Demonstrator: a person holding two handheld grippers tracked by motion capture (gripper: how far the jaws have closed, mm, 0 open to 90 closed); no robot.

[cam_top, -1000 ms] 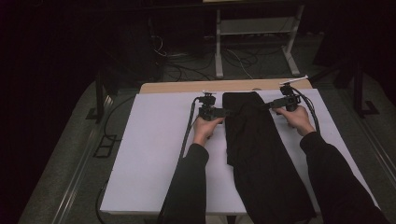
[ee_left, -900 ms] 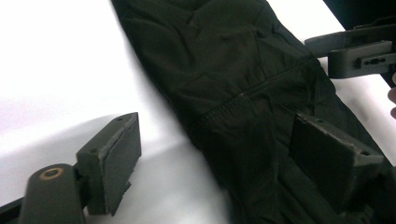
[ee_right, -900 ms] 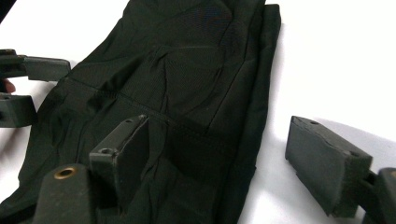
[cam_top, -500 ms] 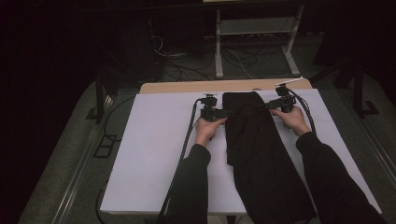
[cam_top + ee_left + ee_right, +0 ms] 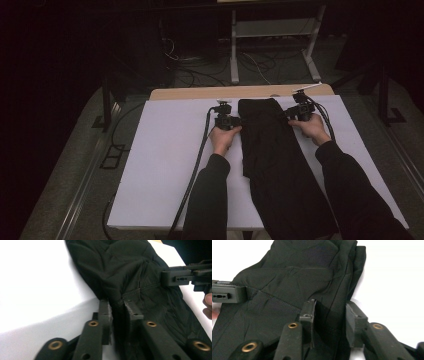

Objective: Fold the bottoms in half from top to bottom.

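A black garment (image 5: 270, 150) lies lengthwise on the white table cover (image 5: 165, 165), its top end at the far side. My left gripper (image 5: 237, 121) is at the garment's left top edge. In the left gripper view its jaws have just been closing, and the left gripper (image 5: 117, 306) pinches a bunched seam of the garment (image 5: 120, 270). My right gripper (image 5: 288, 114) is at the right top edge. Its jaws have also been closing, but the right gripper (image 5: 329, 312) still stands apart astride the garment (image 5: 294, 277) edge, which lies flat between the jaws.
A wooden table edge (image 5: 240, 92) runs behind the cover. Beyond it stand metal rack legs (image 5: 233, 55) with loose cables on the dark floor. A black cable (image 5: 200, 160) trails from the left gripper along the person's left sleeve. Bare cover stretches to the left of the garment.
Both hands stay at the garment's top corners. The right gripper has edged slightly inward and nearer along the cloth's edge.
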